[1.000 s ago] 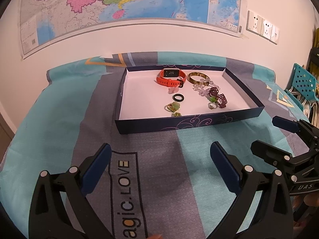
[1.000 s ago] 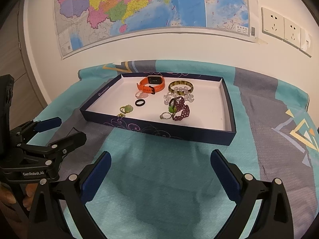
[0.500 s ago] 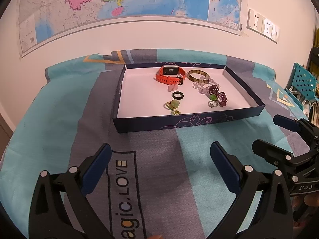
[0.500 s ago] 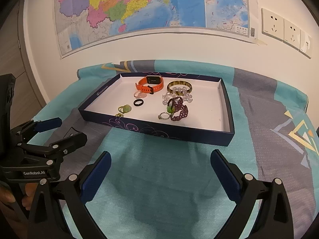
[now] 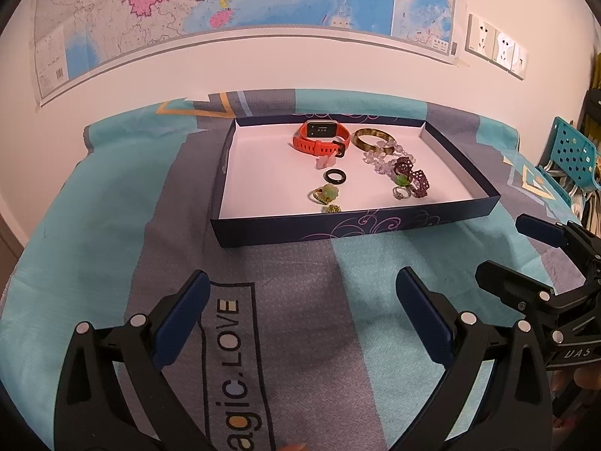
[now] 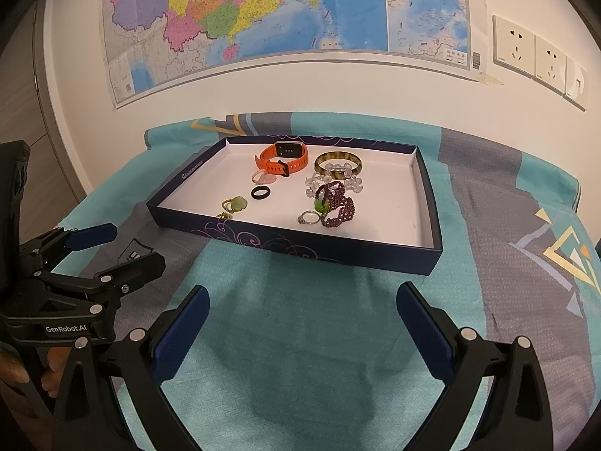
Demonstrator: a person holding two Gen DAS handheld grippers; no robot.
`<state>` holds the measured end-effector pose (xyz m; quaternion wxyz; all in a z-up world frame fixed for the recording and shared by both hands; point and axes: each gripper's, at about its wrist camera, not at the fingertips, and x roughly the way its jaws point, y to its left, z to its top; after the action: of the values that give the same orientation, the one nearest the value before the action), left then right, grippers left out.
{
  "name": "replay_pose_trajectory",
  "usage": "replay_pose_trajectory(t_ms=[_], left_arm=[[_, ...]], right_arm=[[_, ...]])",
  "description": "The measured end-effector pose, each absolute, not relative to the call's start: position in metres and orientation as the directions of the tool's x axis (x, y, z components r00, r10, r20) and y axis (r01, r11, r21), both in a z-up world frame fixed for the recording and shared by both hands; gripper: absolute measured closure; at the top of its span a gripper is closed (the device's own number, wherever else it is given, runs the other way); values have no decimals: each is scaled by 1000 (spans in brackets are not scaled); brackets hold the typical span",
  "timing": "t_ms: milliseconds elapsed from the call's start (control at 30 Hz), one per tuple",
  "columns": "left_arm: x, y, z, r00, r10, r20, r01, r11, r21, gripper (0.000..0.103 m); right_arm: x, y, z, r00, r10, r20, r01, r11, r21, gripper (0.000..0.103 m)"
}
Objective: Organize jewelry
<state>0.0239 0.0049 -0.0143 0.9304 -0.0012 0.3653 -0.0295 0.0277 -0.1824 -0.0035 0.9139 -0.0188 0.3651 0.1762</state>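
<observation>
Two grippers, both hanging over the cloth (image 6: 300,357) in front of the tray (image 5: 338,231), and neither one has anything in it. Left gripper (image 5: 300,314) has its fingers spread wide with just the grey part of the cloth and some "LOVE" lettering showing between them. Right gripper (image 6: 302,327) is the same deal, fingers wide apart over the teal part, nothing held. Each one shows up at the edge of the other's view too, so they're side by side and well short of the tray.

All the jewelry is sitting loose in the tray, which is a shallow dark blue thing with a white floor. At the back there's an orange watch (image 5: 321,139), with a brownish bangle (image 5: 372,139) just beside it. A string of clear beads (image 5: 379,159) lies against the bangle, and a dark purple bead bracelet (image 6: 338,205) is bunched up next to that with a little green piece on it. A silver ring (image 6: 310,218) is touching the purple bunch on the near side. Middle of the tray: a black ring (image 6: 260,192), a small pink piece (image 5: 326,160) by the watch strap, and a green flower ring (image 5: 326,193). A tiny green-gold bit (image 5: 332,209) sits right by the front wall.

Map (image 6: 263,11) on the wall behind.
</observation>
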Motion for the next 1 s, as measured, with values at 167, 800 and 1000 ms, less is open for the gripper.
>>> replay_pose_trajectory(t_ms=[167, 800, 1000], left_arm=[[24, 5, -14, 731, -57, -680, 55, 998, -24, 6], [25, 5, -18, 728, -57, -683, 53, 998, -27, 6], [23, 0, -17, 745, -71, -663, 79, 997, -19, 6]], right_arm=[[28, -182, -4, 671, 308, -675, -335, 937, 95, 7], [28, -183, -6, 667, 308, -679, -330, 938, 102, 7], [29, -183, -6, 665, 313, -678, -333, 937, 106, 7]])
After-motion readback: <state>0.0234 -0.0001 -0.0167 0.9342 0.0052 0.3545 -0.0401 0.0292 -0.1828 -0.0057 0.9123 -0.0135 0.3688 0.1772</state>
